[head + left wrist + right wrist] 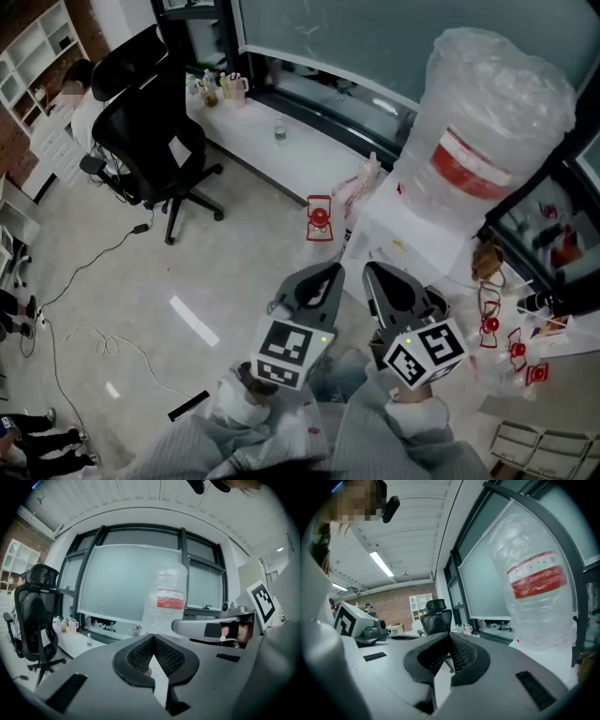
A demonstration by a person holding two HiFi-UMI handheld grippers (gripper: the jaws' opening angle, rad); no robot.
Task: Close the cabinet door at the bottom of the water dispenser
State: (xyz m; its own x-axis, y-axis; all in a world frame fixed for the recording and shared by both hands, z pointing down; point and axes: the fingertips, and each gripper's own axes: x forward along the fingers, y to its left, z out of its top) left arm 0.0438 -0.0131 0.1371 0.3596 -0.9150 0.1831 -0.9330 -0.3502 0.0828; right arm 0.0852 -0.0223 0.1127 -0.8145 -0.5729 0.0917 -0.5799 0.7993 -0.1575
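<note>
The water dispenser [412, 234] is white, with a big plastic-wrapped bottle [487, 122] bearing a red label on top. Its bottom cabinet door is hidden in every view. Both grippers are held up side by side just left of the dispenser's top. My left gripper [335, 269] has its jaws together with nothing between them, and its own view shows the tips meeting [153, 637] in front of the bottle [166, 597]. My right gripper [368, 270] is shut and empty too, its tips [450, 634] closed with the bottle [534, 592] off to the right.
A black office chair [150, 141] stands at the left on the pale floor. A white ledge [281, 155] with small bottles and cups runs under the window. A small red-framed item [319, 217] sits by the dispenser, and more lie at the right [516, 352]. Cables [84, 337] trail across the floor.
</note>
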